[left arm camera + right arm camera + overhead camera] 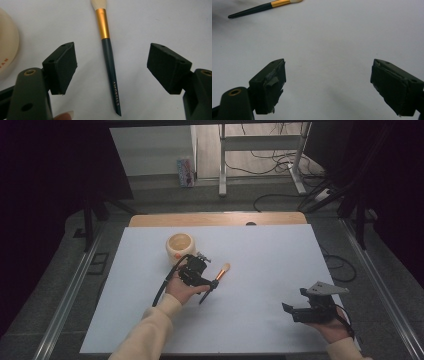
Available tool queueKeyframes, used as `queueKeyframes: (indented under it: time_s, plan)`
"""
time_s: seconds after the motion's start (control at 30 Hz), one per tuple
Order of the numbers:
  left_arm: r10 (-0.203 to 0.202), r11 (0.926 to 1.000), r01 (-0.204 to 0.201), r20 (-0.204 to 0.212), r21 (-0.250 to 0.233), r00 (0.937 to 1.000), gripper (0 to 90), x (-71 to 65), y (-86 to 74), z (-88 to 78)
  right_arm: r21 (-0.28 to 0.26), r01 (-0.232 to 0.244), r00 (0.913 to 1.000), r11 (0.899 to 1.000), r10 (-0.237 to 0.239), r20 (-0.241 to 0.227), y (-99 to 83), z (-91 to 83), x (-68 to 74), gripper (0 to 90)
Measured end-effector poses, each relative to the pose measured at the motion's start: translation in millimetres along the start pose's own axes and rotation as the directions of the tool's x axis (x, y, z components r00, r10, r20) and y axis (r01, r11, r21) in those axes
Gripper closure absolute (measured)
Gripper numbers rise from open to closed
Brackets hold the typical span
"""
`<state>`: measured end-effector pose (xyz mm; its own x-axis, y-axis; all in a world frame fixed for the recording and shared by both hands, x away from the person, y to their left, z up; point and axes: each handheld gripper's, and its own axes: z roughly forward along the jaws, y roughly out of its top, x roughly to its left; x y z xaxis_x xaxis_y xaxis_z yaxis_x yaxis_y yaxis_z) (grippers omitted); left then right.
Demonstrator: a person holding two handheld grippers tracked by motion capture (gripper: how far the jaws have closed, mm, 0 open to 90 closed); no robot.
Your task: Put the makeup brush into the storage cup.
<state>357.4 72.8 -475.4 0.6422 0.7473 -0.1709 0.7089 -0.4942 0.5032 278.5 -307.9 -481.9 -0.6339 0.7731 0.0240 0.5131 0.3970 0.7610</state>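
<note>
The makeup brush (108,57) is not yet gripped: it lies flat on the white counter (280,270) beside the cream cup (179,247), straddled by the left gripper (111,67), fingers spread wide. The right gripper (328,87) is held apart, open and empty. Grasping and lifting remain.

"AMORTALS" in small pale letters along dark handle of brush (110,65); partial orange letters "AN" on cream cup (7,53), rest cut off.

One brush (216,279), one cup (179,246)
</note>
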Motion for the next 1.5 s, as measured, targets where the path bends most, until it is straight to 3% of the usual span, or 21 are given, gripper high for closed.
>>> queueKeyframes:
  time_s: [0.47,0.87,1.5]
  plan:
    - [-0.001,0.9990,0.001,0.003,0.044,1.0000,24.4,2.5,11.4,14.8,0.005,-0.001,1.0000,1.000,0.001,0.000,-0.7,1.5,-0.8,13.1]
    - [0.007,0.9986,-0.008,0.011,0.053,0.9999,24.4,-1.8,19.5,20.7,0.004,0.001,1.0000,1.000,-0.001,0.002,-0.7,1.1,-1.4,13.1]
    - [0.012,0.9942,-0.016,0.031,0.106,0.9995,25.7,0.5,22.2,36.0,0.008,0.004,1.0000,1.000,-0.004,0.000,-0.9,1.9,-2.1,13.2]
